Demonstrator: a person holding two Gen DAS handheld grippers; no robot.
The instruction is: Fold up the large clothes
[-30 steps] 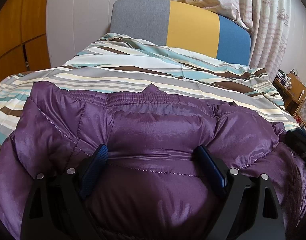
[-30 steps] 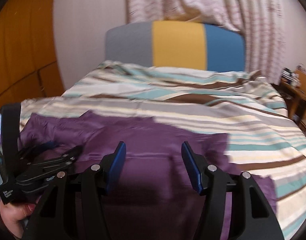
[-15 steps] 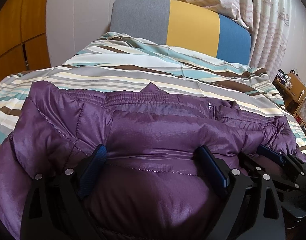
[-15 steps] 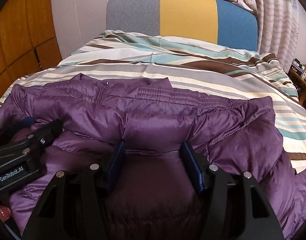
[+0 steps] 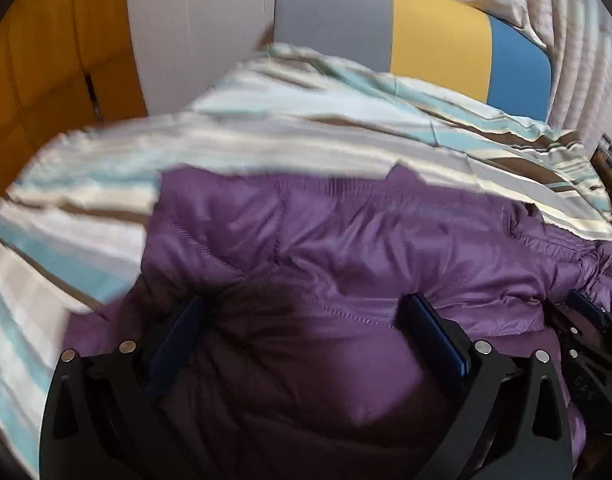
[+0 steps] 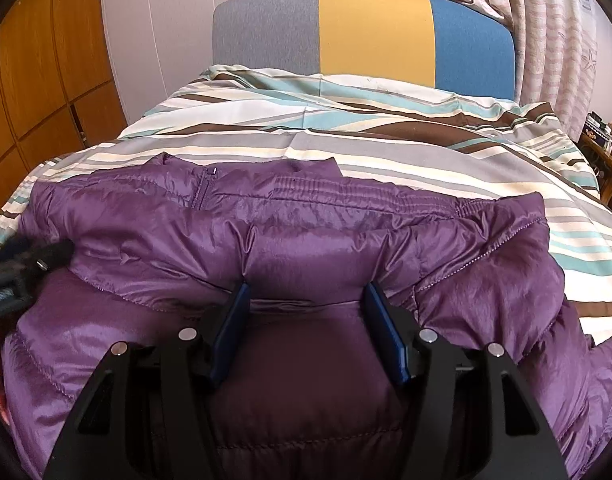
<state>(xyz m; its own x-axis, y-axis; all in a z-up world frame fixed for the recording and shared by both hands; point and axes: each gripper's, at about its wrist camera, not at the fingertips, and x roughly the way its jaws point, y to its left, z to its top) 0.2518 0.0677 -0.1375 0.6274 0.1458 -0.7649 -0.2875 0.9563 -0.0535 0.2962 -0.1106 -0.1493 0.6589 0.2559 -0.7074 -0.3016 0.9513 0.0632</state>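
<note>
Left gripper (image 5: 301,336): jaws opening, now at their widest. Purple padding bulges up between the blue pads, but they stand clear of it and hold nothing. This view is smeared, so finer contact cannot be judged.

Right gripper (image 6: 306,320): jaws roughly half apart and opening slightly. A raised roll of the same fabric sits between the pads; whether they press on it or merely flank it cannot be told.

The two tools work side by side over the near half of the garment, each visible at the edge of the other's view.

Item under work: a purple quilted jacket (image 6: 326,240), lying on the striped bedspread (image 6: 386,136) at the near end of the bed, well short of the grey, yellow and blue headboard (image 6: 370,32).

Orientation: its long axis runs across the bed, left to right. The gathered, elasticated edge and the zip end (image 6: 205,188) face the headboard.

Progress, by judgement: the near portion appears already turned over onto the body, leaving a thick doubled bundle. The release seems under way. Remaining: flattening the puffed layers, and probably one further fold to shorten the bundle. The slick padded fabric may spring back.
</note>
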